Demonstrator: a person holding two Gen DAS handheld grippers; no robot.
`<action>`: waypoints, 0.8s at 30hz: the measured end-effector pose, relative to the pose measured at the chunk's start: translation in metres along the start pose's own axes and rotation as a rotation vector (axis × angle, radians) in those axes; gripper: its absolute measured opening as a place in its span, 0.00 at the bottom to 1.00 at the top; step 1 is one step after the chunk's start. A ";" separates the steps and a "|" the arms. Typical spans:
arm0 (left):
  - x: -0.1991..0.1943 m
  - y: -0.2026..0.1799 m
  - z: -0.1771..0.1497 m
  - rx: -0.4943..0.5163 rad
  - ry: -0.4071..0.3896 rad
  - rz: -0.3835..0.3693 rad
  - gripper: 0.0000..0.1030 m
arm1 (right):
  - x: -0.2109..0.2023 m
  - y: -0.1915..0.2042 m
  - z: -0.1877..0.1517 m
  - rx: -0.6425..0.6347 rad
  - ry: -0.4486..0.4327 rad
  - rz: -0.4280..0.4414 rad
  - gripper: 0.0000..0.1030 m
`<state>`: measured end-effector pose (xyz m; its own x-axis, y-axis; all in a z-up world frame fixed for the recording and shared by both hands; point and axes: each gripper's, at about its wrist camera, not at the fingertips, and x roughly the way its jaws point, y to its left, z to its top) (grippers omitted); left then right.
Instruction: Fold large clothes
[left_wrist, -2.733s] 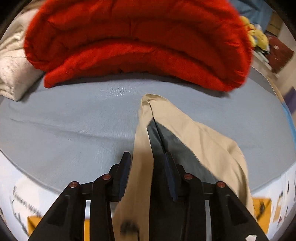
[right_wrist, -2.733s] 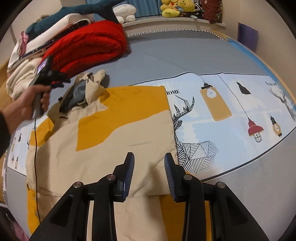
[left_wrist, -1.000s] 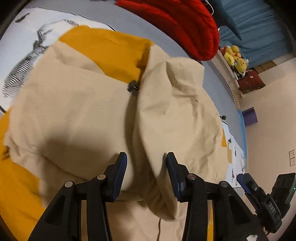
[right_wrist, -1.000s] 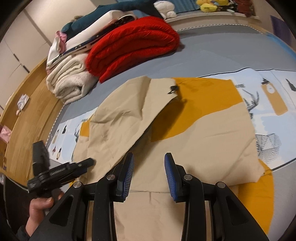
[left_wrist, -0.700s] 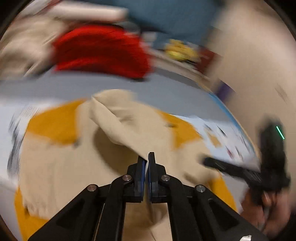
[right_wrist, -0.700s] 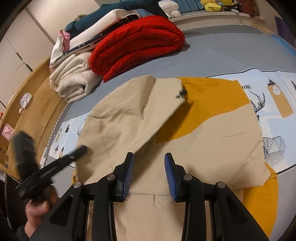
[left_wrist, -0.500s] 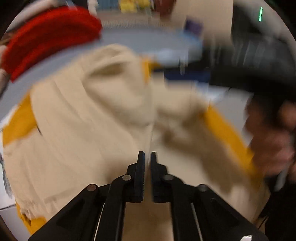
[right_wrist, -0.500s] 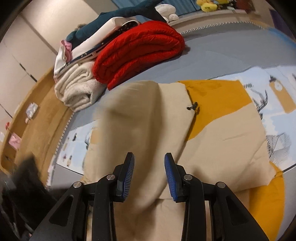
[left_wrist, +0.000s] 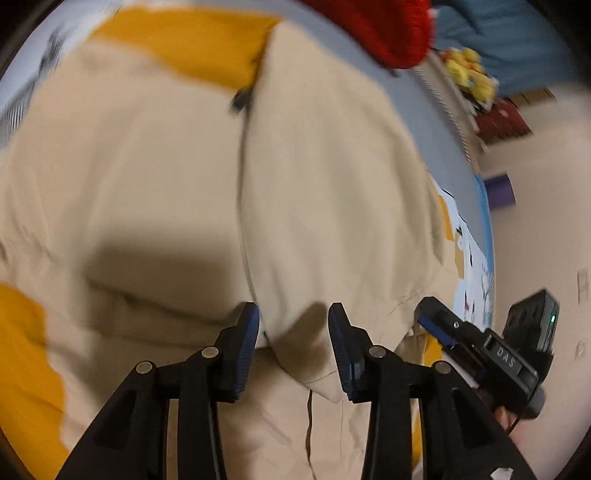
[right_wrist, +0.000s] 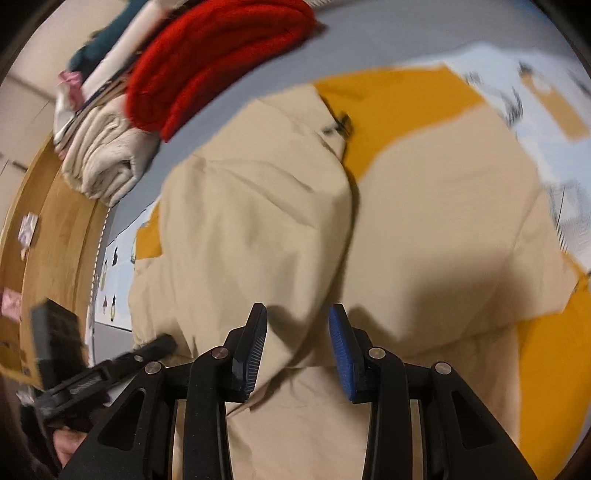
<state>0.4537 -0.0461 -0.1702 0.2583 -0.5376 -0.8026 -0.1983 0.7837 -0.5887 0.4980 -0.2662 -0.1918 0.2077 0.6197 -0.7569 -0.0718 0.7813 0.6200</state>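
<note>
While both claws hang over the garment, nothing is gripped. Left gripper (left_wrist: 293, 345): jaws opening, pads apart, with a loose lobe of the beige-and-mustard jacket (left_wrist: 155, 177) lying below and between them, not pinched. The folded-over flap (left_wrist: 325, 177) runs ahead of this claw, its seam just off the left pad. Risk here: closing now likely grabs only the top layer, so the flap peels back and the fold undoes. Right gripper (right_wrist: 297, 343): jaws parted, not closed on cloth, the flap's lower edge (right_wrist: 295, 295) directly ahead and under the tips. Risk here: a shallow bite at that edge could slip, or drag the whole jacket along the printed bedsheet (right_wrist: 546, 107). The red blanket (right_wrist: 218, 55) lies far ahead-left, well apart. Frames are blurred, so layer count at the tips is unclear.
</note>
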 end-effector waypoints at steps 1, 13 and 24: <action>0.005 0.002 -0.001 -0.020 0.012 -0.012 0.32 | 0.005 -0.004 -0.001 0.022 0.017 0.011 0.35; -0.001 -0.012 0.000 0.102 -0.008 0.194 0.11 | 0.024 0.005 -0.013 -0.022 0.038 -0.019 0.04; -0.015 -0.069 -0.019 0.322 -0.098 0.150 0.11 | -0.016 0.043 -0.013 -0.166 -0.153 -0.174 0.15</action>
<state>0.4455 -0.0981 -0.1191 0.3410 -0.3892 -0.8557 0.0634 0.9177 -0.3922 0.4792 -0.2418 -0.1554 0.3745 0.4662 -0.8015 -0.1781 0.8845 0.4312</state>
